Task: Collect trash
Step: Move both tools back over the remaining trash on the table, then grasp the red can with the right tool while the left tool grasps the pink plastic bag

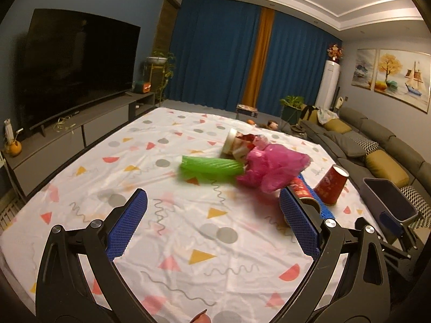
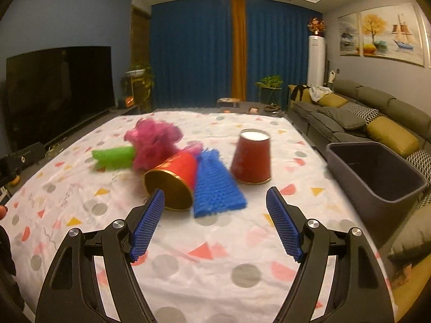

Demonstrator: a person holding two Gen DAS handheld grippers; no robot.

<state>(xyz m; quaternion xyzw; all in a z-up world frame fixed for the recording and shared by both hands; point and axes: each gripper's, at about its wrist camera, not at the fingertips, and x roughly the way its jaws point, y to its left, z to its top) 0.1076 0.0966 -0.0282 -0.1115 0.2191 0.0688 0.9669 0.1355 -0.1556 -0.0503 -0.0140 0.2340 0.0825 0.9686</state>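
Trash lies in a cluster on the patterned tablecloth (image 2: 215, 242). A green foam sleeve (image 1: 210, 168) touches a crumpled pink bag (image 1: 272, 168), with a wrapper and white lid (image 1: 237, 142) behind them. A red cup on its side (image 2: 172, 183), a blue foam net (image 2: 215, 185) and an upside-down red cup (image 2: 253, 158) lie close together. My left gripper (image 1: 212, 202) hovers open just short of the green sleeve and pink bag. My right gripper (image 2: 215, 202) is open in front of the blue net and the tipped cup, holding nothing.
A grey bin (image 2: 377, 172) stands off the table's right edge, in front of a grey sofa (image 2: 363, 118). A television (image 1: 75, 64) on a low cabinet runs along the left. Blue curtains (image 2: 194, 53) hang behind the table.
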